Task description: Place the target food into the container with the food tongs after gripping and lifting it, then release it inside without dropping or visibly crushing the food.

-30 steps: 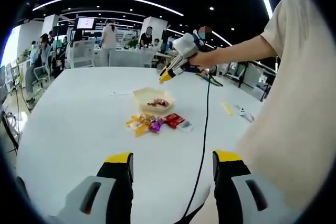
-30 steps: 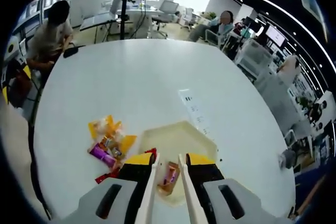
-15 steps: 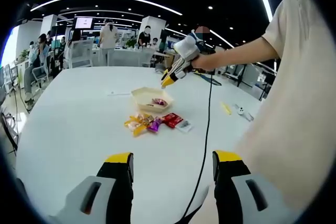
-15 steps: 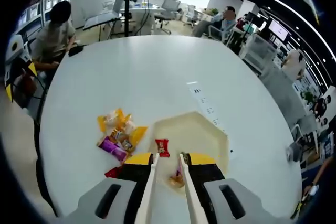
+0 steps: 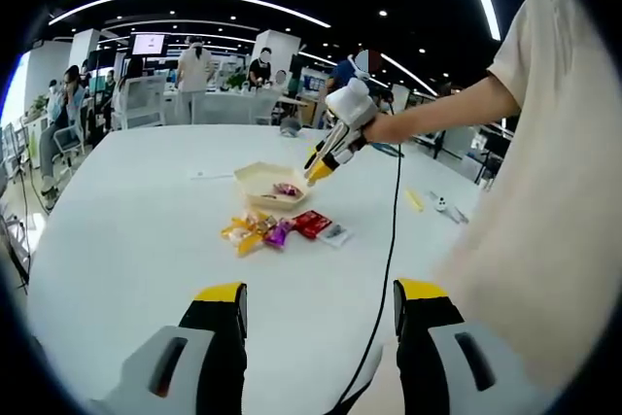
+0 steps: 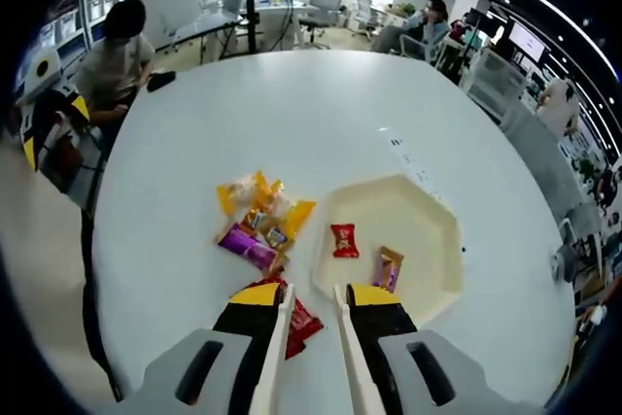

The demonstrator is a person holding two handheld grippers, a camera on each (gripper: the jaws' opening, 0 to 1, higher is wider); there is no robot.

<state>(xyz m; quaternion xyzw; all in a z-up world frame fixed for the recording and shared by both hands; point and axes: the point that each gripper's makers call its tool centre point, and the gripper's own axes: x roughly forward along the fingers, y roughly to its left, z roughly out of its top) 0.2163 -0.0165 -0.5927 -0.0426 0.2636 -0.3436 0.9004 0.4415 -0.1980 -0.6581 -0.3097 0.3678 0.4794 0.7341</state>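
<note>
With the right claw (image 6: 309, 300) empty, jaws narrowly parted over the red packet (image 6: 302, 319) beside the tray (image 6: 439, 284), and the left claw (image 5: 319, 303) open, lower squarely and squeeze the packet gently.

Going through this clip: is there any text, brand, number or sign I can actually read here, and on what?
None is legible.
Snack wrappers beside the tray: print too small and blurred.
Red packet in the tray: markings unreadable.
White strip on the table: dark marks, too small.
Wall screen: blurred.
</note>
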